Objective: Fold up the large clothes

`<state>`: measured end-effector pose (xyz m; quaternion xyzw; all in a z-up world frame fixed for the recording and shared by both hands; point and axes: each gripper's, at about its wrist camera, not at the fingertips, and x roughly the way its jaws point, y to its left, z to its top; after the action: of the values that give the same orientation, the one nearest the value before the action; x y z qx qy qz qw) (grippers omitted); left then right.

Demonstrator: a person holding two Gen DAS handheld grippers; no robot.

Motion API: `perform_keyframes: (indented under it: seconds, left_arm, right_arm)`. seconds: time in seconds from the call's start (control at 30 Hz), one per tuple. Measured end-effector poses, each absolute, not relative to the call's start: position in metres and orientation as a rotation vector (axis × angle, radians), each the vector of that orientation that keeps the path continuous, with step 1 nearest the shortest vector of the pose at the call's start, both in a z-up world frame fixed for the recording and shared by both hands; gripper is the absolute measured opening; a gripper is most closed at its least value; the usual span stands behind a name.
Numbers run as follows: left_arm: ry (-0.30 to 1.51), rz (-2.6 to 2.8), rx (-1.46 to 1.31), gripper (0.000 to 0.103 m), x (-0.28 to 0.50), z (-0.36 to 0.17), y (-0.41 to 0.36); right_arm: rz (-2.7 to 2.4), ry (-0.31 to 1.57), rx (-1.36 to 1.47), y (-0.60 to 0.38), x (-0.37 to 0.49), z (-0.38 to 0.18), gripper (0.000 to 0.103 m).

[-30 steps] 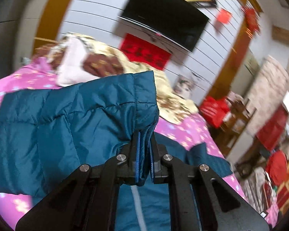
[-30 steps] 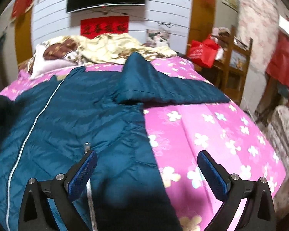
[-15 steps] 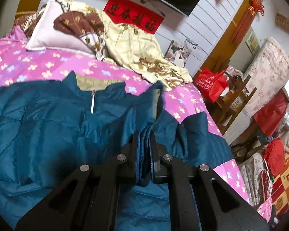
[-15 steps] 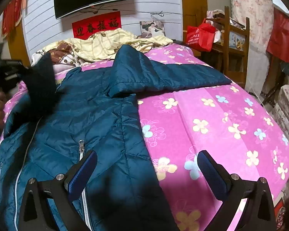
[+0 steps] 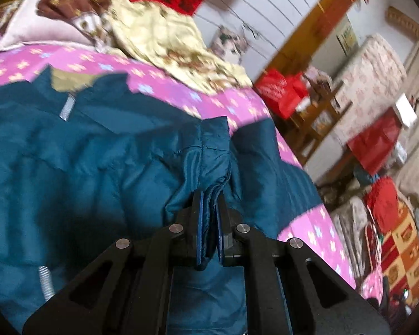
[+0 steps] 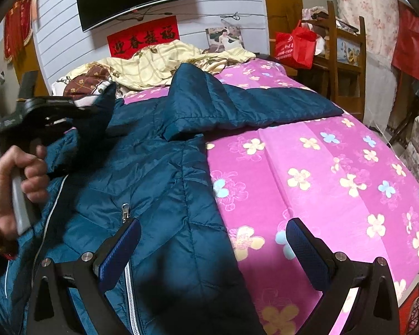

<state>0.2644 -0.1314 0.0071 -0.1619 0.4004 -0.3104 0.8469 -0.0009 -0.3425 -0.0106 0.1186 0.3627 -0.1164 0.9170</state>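
Folding the jacket point(image 6: 153, 173), I've just swung its sleeve point(image 5: 206, 167) from high in the air down and across the chest; a second ago it hung against the wall, now it droops low over the quilted front. My left gripper point(image 5: 209, 223) stays clamped narrow on the cuff. The jacket lies zipped, collar at 12 o'clock, on the pink bedspread point(image 6: 335, 189). The other sleeve point(image 6: 265, 106) still stretches out toward 2 o'clock in the right view. My right gripper point(image 6: 212, 248) hovers with jaws wide, holding nothing, over the hem edge. So one sleeve is nearly folded in. I reckon next comes laying it flat, letting go, then taking the far sleeve.
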Motion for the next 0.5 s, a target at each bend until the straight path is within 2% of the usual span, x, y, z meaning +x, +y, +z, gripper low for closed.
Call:
perform_keyframes:
  seconds: [0.4,0.47,0.5]
  left_arm:
    - [0.954,-0.706,-0.269,0.007,0.258,-0.025,-0.181]
    - [0.979,-0.713,-0.262,0.015,0.256,-0.027,-0.178]
    - [0.989,-0.725,-0.269,0.027,0.255,-0.027,-0.176]
  right_arm:
    - [-0.250,0.760,0.238,-0.341,0.002,-0.012,0.103]
    - [-0.254,0.764,0.235,-0.341,0.003,-0.013,0.103]
    - [-0.257,0.766,0.233,-0.340,0.004,-0.013,0.103]
